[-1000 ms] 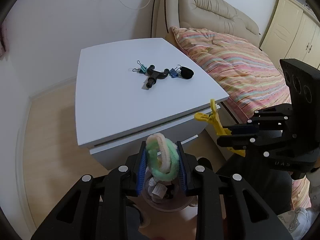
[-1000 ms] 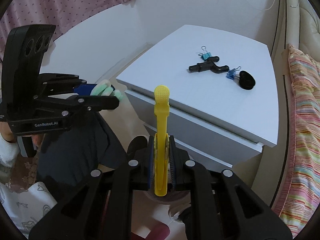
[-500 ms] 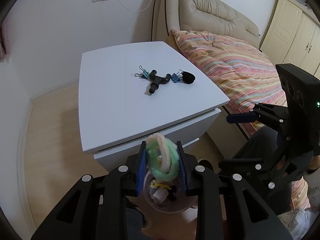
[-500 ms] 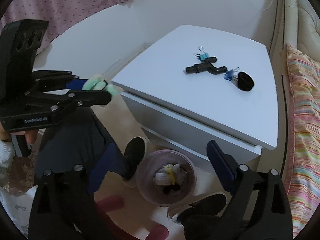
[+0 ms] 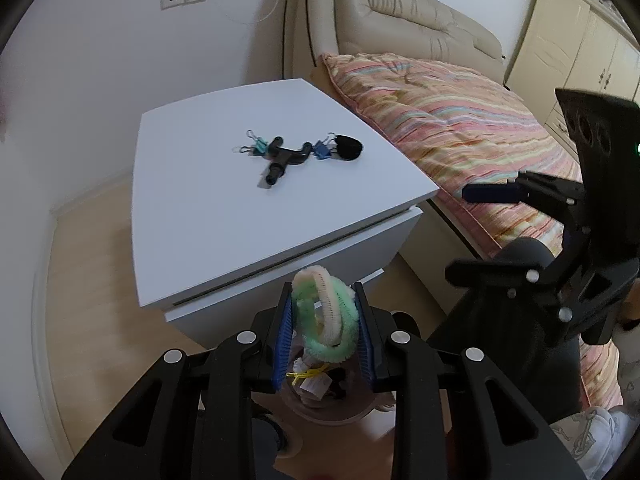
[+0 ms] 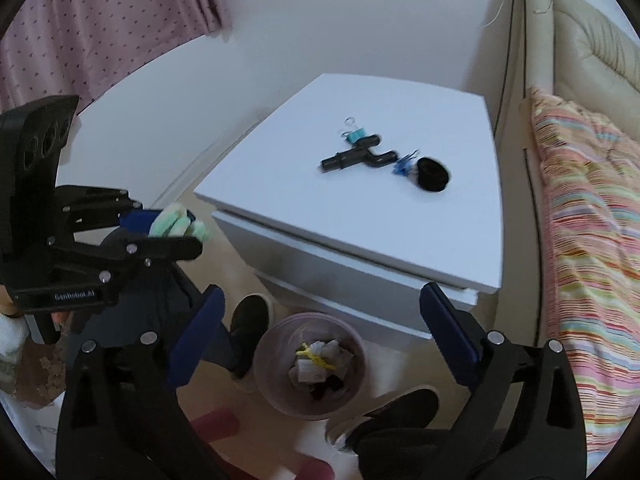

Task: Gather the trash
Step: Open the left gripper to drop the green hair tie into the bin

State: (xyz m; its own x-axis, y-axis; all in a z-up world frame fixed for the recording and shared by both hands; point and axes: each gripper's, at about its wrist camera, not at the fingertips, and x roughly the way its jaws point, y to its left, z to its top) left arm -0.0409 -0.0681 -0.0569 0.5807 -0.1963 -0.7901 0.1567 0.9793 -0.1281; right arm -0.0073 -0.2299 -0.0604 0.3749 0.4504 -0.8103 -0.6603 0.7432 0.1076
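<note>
Closest in, left claw [image 5: 324, 336] closed on a coil of fuzzy green and cream pipe cleaner [image 5: 326, 320], pinched between blue pads, held above a translucent trash bin [image 6: 276, 392] on the wooden floor. Inside the bin: crumpled white scraps and a yellow clip [image 6: 316, 358]. Seen from the right wrist, the bin's mouth sits between the wide-spread blue fingers of the right claw [image 6: 326, 338], open and holding nothing, with dark shoes to either side of the bin. Also in the right wrist view, at the left edge, the left claw [image 6: 172, 232] seen side-on with the green coil poking from its tips. Just behind the bin, a white bench [image 5: 224, 248] with a drawer front. Farther back on the benchtop, a small cluster lying close together: a teal binder clip [image 5: 256, 147], a black T-shaped pipe fitting [image 5: 282, 159], a blue binder clip [image 5: 322, 150] and a black oval object [image 5: 348, 147]. Beyond the bench, a bed with striped quilt [image 5: 460, 120] and a padded cream headboard, then a white wall with sockets. Judged step: dropping the held coil into the bin. Next move likely calls for centring the left claw over the bin's mouth and spreading its fingers, the fuzzy coil being apt to cling to a pad; afterwards, a reach to the cluster on the bench.
</note>
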